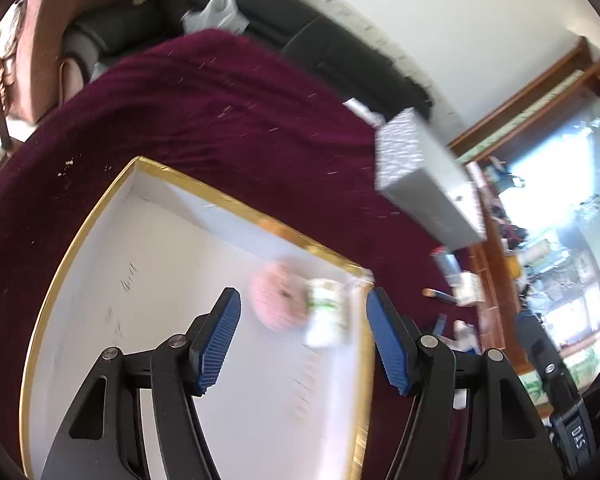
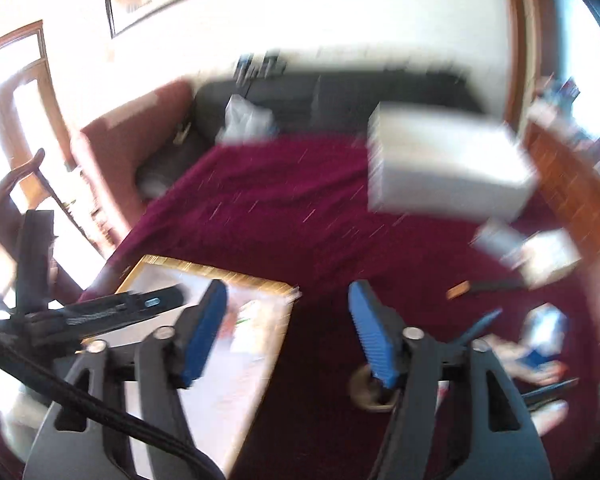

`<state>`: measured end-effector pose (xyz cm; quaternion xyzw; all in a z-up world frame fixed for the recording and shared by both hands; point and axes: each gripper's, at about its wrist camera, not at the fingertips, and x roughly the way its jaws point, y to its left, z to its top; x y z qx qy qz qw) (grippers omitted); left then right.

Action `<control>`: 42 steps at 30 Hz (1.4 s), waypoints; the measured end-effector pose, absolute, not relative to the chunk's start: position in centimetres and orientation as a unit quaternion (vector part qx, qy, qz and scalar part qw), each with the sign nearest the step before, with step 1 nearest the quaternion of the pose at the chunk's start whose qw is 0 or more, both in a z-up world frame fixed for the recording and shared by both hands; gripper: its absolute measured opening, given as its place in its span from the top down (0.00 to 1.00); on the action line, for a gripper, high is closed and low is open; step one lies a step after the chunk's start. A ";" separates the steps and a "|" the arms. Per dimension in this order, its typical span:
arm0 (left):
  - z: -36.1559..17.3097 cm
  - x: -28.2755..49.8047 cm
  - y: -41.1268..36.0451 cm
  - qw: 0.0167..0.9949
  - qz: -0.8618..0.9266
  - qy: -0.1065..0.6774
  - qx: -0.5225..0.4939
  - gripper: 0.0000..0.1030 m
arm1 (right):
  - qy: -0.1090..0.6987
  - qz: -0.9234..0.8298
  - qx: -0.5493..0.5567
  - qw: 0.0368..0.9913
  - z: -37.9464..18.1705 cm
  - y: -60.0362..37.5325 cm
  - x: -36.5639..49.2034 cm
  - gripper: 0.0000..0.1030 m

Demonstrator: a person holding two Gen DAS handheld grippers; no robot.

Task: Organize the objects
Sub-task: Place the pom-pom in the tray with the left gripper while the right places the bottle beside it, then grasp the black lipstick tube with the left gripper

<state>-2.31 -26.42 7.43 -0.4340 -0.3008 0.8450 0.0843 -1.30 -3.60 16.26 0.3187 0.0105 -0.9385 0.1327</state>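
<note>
A shallow white box with a gold rim (image 1: 236, 205) lies on the maroon cloth (image 1: 220, 112). A pink round item (image 1: 274, 300) and a white-and-green packet (image 1: 326, 316) rest in the box's far right corner, both blurred. My left gripper (image 1: 302, 295) hangs open above that corner, with nothing between its blue pads. In the right wrist view my right gripper (image 2: 288, 286) is open and empty, over the cloth just right of the box's gold rim (image 2: 204, 270). The left gripper's black body (image 2: 112, 310) shows over the box there.
A grey patterned box (image 1: 416, 172) stands on the cloth to the right, white box (image 2: 444, 164) in the right view. Loose items lie nearby: a dark pen (image 2: 484, 286), a round brass piece (image 2: 366, 390), a blue-white packet (image 2: 544, 336). A black sofa (image 1: 300, 28) is behind.
</note>
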 end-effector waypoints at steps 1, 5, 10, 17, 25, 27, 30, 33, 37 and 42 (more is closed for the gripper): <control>8.3 -1.4 -25.8 0.095 0.849 -0.300 -0.425 0.41 | 0.020 -0.950 0.288 0.116 17.0 -2.7 0.3 0.13; 10.6 0.9 -22.1 0.126 0.861 -0.275 -0.409 0.35 | -0.007 -0.964 0.254 0.080 16.8 2.5 3.7 0.00; 10.5 1.5 -14.8 0.155 0.870 -0.188 -0.428 0.35 | -0.109 -0.928 0.351 0.069 11.8 9.9 2.4 0.00; 7.0 -0.5 -8.3 0.137 0.863 -0.130 -0.468 0.35 | -0.159 -0.926 0.344 0.002 7.4 16.8 2.5 0.00; 4.1 -2.6 -2.5 0.108 0.884 0.052 -0.451 0.38 | -0.188 -0.922 0.340 0.011 4.7 19.3 2.3 0.00; 3.8 -2.7 -1.8 0.109 0.885 0.080 -0.445 0.51 | -0.194 -0.921 0.338 0.023 4.7 19.3 2.2 0.00; 3.3 -3.2 -0.9 0.116 0.880 0.102 -0.449 0.60 | -0.192 -0.922 0.333 0.032 4.8 19.0 2.5 0.00; 3.0 -3.8 -0.3 0.121 0.880 0.104 -0.448 0.66 | -0.193 -0.923 0.330 0.039 4.8 18.9 2.6 0.00; 3.1 -3.9 0.6 0.120 0.883 0.120 -0.438 0.81 | -0.207 -0.919 0.332 0.039 4.7 19.3 2.7 0.00; 3.6 -3.1 1.3 0.131 0.882 0.119 -0.438 0.86 | -0.217 -0.915 0.337 0.040 4.4 19.5 2.6 0.00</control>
